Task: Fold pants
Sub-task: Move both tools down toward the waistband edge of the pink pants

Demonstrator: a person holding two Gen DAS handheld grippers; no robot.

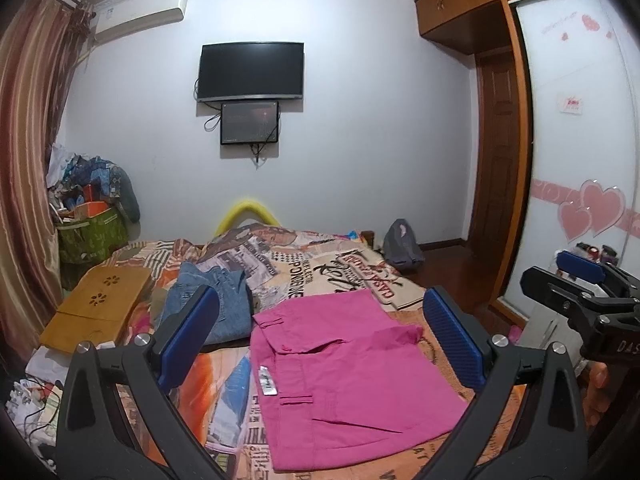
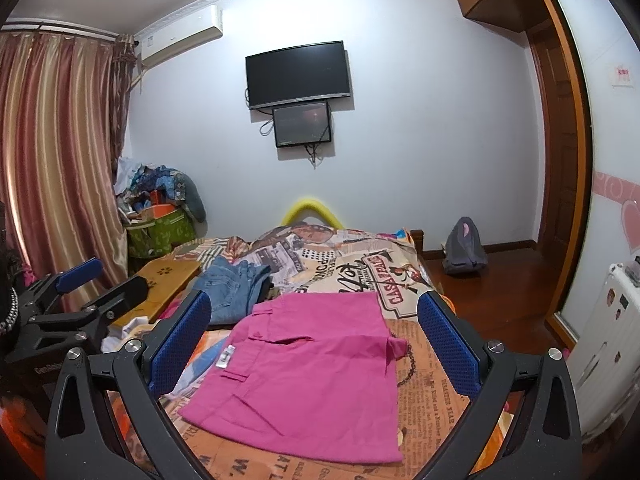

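Folded pink cotton pants lie flat, rectangular, on printed bedspread.

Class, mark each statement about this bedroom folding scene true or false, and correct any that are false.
1. The pink pants lie on the bed. True.
2. The left gripper is clamped on the pants. False: its jaws stand wide open above them, holding nothing.
3. Blue jeans lie beyond the pink pants, toward the curtain side. True.
4. The television on the wall shows a bright picture. False: its screen is dark.
5. The right gripper has its jaws open. True.
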